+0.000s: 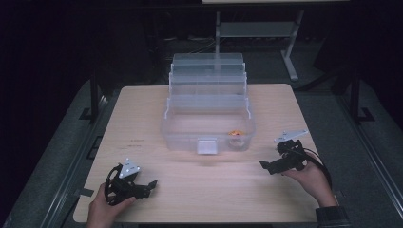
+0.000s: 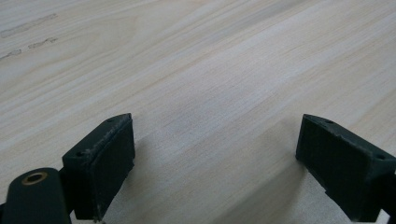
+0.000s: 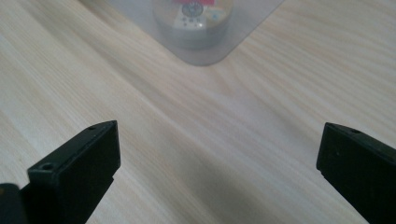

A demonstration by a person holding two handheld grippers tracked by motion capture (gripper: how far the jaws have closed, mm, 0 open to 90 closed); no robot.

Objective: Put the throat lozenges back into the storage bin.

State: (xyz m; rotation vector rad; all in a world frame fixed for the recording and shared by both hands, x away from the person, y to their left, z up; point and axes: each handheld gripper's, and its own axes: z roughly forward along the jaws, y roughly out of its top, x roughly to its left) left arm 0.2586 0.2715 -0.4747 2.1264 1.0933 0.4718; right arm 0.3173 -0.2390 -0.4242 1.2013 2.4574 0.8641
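A clear plastic storage box stands open in the middle of the light wooden table, its stepped lid trays folded back. A small round orange thing lies inside it near the front right corner; the right gripper view shows that corner of the box with the round thing blurred behind the plastic. My left gripper rests near the front left of the table, open over bare wood. My right gripper hovers at the front right, open and empty, pointing toward the box.
A white latch sits on the box's front wall. Beyond the table stand a metal frame with a shelf and dark floor. Bare wood lies between the two grippers and in front of the box.
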